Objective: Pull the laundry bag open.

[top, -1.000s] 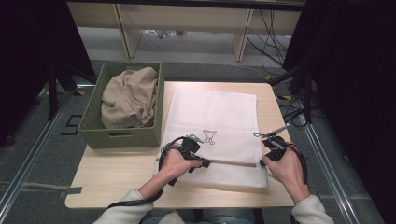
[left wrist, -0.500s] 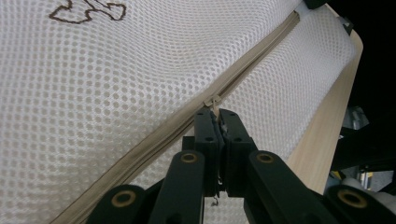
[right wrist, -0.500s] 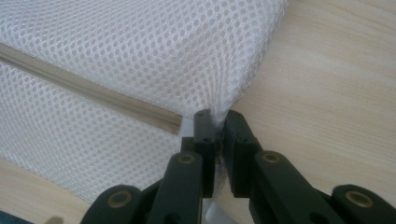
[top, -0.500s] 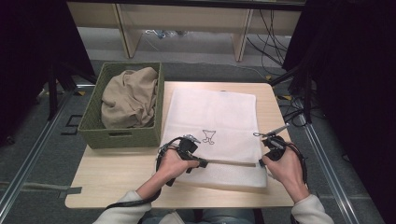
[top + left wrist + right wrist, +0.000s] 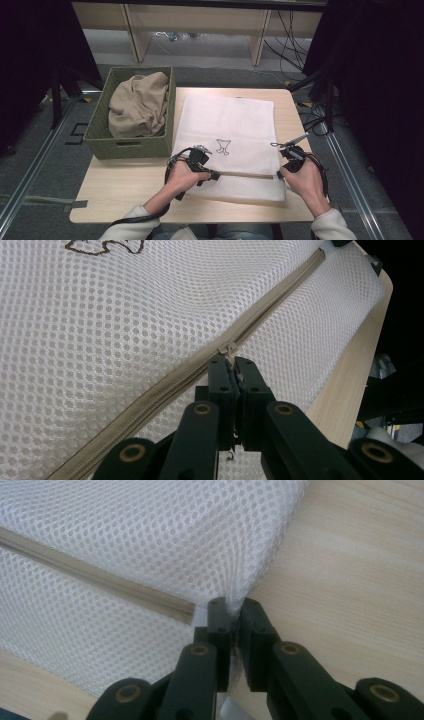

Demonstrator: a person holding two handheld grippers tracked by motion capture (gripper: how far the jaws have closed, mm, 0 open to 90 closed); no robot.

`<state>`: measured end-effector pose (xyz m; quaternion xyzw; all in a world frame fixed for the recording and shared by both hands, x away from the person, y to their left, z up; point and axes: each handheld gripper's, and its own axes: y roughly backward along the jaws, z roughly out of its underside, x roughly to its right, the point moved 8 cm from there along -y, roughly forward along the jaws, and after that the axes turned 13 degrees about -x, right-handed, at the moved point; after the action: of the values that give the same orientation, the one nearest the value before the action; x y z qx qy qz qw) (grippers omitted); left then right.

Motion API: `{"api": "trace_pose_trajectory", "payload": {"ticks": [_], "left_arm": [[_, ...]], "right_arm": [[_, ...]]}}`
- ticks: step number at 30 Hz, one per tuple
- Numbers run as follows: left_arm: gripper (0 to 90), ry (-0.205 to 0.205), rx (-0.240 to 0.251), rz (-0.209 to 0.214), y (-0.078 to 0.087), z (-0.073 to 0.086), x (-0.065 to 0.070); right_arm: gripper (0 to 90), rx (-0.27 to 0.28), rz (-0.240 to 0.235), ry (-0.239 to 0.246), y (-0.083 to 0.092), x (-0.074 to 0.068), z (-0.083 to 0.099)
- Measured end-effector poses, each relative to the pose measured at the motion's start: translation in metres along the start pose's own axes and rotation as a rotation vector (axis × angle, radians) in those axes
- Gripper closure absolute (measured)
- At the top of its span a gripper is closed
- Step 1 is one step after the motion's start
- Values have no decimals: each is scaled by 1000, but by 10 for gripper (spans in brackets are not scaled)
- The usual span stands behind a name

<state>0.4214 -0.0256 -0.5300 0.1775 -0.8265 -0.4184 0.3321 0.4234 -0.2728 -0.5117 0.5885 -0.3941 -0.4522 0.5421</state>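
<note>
A white mesh laundry bag point(image 5: 227, 127) with a small brown drawing lies flat on the wooden table point(image 5: 125, 185). A beige zipper point(image 5: 245, 174) runs across it near the front edge. My left gripper point(image 5: 216, 175) rests on the bag, and in the left gripper view the left gripper point(image 5: 233, 362) is shut on the zipper pull point(image 5: 230, 347). My right gripper point(image 5: 276, 175) sits at the bag's right edge. In the right gripper view the right gripper point(image 5: 233, 605) pinches the mesh point(image 5: 150, 535) just past the zipper's end point(image 5: 185, 611).
A green woven basket point(image 5: 100, 135) stands at the left of the table and holds a crumpled beige cloth point(image 5: 137, 102). Bare wood shows to the left of the left hand and along the front edge. Cables and shelf legs lie on the floor beyond.
</note>
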Motion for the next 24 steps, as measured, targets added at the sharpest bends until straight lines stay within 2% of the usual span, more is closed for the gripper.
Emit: {"api": "trace_pose_trajectory", "payload": {"ticks": [5,8,9,10,12,13,14,19,20,21,22,23,24], "left_arm": [[863,4,1,12,1,1,-1],[863,0,-1,-2,1,3,-4],[863,11,-2,1,2,4,-5],[863,10,0,2,3,4,-5],[863,12,0,-2,3,5,-6],[863,15,5,0,3,4,-5],[863,14,7,1,4,4,-5],[863,12,2,0,5,5,-6],[863,9,-4,-11,5,6,-7],[863,7,1,-15,5,6,-8],[863,14,-2,-11,7,8,-10],[863,28,7,-8,7,8,-10],[863,23,4,-12,7,9,-12]], "right_arm": [[851,3,3,-12,-1,-1,-1],[851,-1,4,-7,-1,0,0],[851,19,25,16,-2,4,-2],[851,1,3,-6,-1,1,-1],[851,18,13,24,-2,3,-2],[851,18,12,15,-3,2,-3],[851,0,5,-16,-2,-1,-1],[850,2,-7,-15,-1,-1,-1],[851,34,12,41,-3,4,-4],[851,26,25,45,-3,5,-4],[850,-1,23,7,-3,4,-2],[850,2,7,11,-3,5,-2],[850,-18,-6,-49,-3,0,0]]}}
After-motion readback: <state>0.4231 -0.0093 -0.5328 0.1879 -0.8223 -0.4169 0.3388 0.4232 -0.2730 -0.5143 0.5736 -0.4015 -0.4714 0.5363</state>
